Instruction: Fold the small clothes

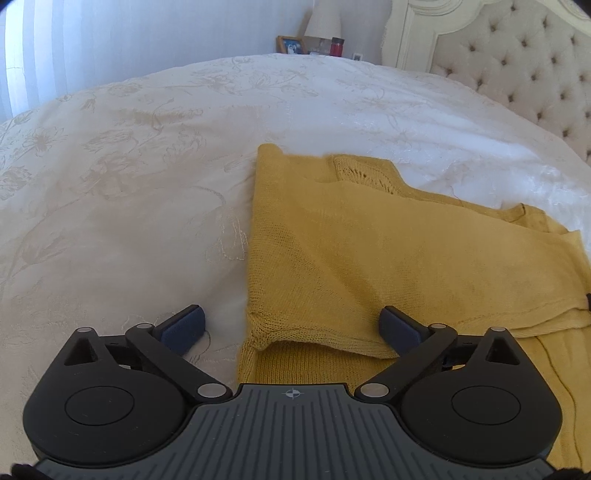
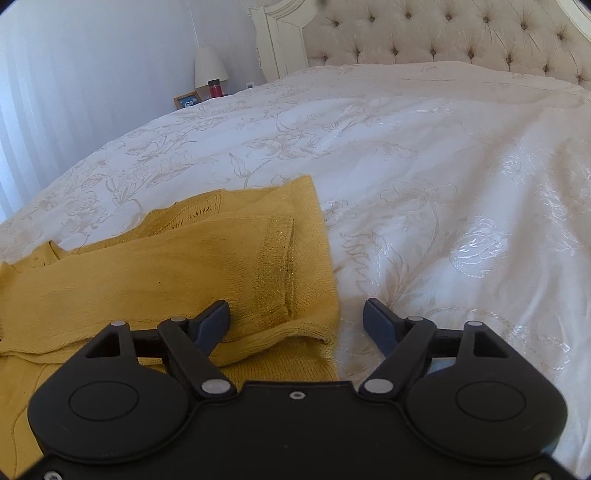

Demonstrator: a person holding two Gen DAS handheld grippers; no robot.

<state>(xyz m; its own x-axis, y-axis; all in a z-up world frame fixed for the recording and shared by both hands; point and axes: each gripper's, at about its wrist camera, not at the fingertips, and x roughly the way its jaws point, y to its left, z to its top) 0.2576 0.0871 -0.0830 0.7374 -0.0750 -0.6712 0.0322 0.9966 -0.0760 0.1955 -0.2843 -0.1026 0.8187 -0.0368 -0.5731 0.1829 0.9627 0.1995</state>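
Observation:
A mustard-yellow knit garment (image 1: 388,258) lies partly folded on the white bedspread (image 1: 129,184). My left gripper (image 1: 291,325) is open, its jaws wide apart over the garment's near left corner, one pad over the bedspread, the other over the knit. In the right wrist view the garment (image 2: 166,269) fills the lower left, a folded sleeve with a ribbed cuff (image 2: 275,273) on top. My right gripper (image 2: 297,319) is open over the garment's near right corner, holding nothing.
A tufted cream headboard (image 2: 443,33) stands at the bed's far end. A nightstand holds a lamp (image 2: 209,66), a red jar (image 2: 214,88) and a photo frame (image 2: 187,99). Pale curtains (image 1: 37,55) hang at the left.

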